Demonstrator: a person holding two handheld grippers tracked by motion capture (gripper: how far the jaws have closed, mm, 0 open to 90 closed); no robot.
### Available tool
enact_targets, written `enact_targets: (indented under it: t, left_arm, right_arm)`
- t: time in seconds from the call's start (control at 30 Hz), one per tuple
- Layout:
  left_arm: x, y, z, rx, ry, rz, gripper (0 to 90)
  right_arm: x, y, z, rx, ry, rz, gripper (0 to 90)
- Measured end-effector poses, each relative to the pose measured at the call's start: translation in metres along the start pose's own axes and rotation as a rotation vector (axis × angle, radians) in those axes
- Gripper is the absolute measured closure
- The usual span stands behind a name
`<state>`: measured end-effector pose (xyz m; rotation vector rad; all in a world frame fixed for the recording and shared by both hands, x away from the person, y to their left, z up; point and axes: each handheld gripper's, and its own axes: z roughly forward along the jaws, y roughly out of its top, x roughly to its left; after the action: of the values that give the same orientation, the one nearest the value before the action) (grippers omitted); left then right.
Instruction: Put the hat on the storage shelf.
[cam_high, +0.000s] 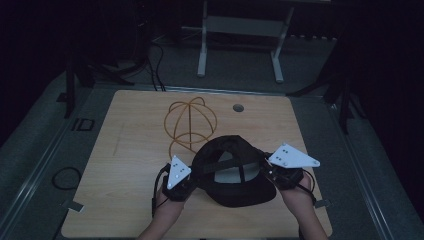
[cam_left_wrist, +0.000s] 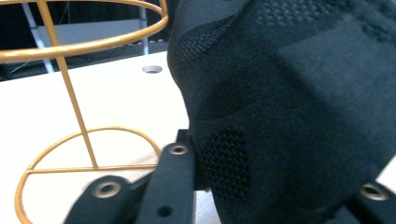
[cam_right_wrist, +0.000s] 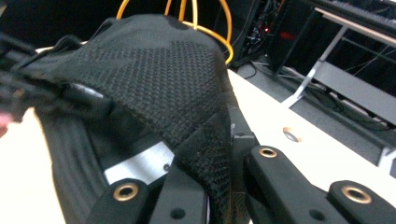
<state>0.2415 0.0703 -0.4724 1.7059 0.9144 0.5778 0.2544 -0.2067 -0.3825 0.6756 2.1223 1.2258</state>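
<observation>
Holding the cap (cam_high: 234, 172) inside-up just in front of the stand (cam_high: 191, 124), so I'd guess it goes over that frame. Left gripper (cam_high: 184, 181) and right gripper (cam_high: 270, 172) each have jaws pinched on opposite rim edges, spreading it open.

High view: dim, dark surroundings, surface (cam_high: 135, 150) faintly lit.
Gripper views: brighter, soft blur up close.
</observation>
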Motion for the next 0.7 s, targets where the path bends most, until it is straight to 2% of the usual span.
enact_targets:
  t: [0.1, 0.13, 0.17, 0.2, 0.23, 0.27, 0.33, 0.37, 0.47, 0.57, 0.7]
  left_arm:
    - [0.0, 0.003, 0.0, -0.014, -0.004, 0.003, 87.5]
    - [-0.001, 0.006, 0.0, -0.022, -0.008, 0.026, 87.9]
    - [-0.001, 0.006, 0.0, -0.022, -0.008, 0.026, 88.0]
    - [-0.004, 0.009, 0.0, -0.028, -0.007, 0.058, 88.2]
    - [-0.004, 0.009, 0.0, -0.028, -0.007, 0.058, 88.3]
    - [-0.006, 0.012, -0.001, -0.041, -0.009, 0.083, 88.3]
    - [-0.009, 0.017, -0.002, -0.044, 0.001, 0.096, 88.7]
    - [-0.01, 0.02, -0.002, -0.047, -0.006, 0.101, 88.8]
    - [-0.014, 0.03, 0.0, -0.042, -0.005, 0.133, 88.9]
    - [-0.015, 0.038, 0.003, -0.042, -0.011, 0.143, 88.9]
    - [-0.019, 0.047, 0.007, -0.039, -0.008, 0.161, 88.9]
  right_arm:
    - [0.003, -0.007, -0.004, -0.004, 0.005, 0.013, 88.1]
    - [0.005, -0.009, -0.006, -0.006, 0.004, 0.018, 88.0]
    - [0.005, -0.009, -0.006, -0.006, 0.004, 0.018, 88.0]
    - [0.006, -0.014, -0.01, -0.018, -0.006, 0.031, 88.0]
    - [0.006, -0.014, -0.01, -0.018, -0.006, 0.031, 88.0]
    - [0.007, -0.017, -0.013, -0.022, -0.007, 0.046, 88.0]
    - [0.009, -0.026, -0.022, -0.039, -0.016, 0.064, 87.9]
    - [0.009, -0.03, -0.025, -0.042, -0.011, 0.079, 87.8]
    - [0.01, -0.041, -0.031, -0.033, 0.002, 0.111, 87.6]
    - [0.012, -0.05, -0.038, -0.034, 0.002, 0.133, 87.4]
    - [0.014, -0.057, -0.044, -0.038, 0.006, 0.139, 85.0]
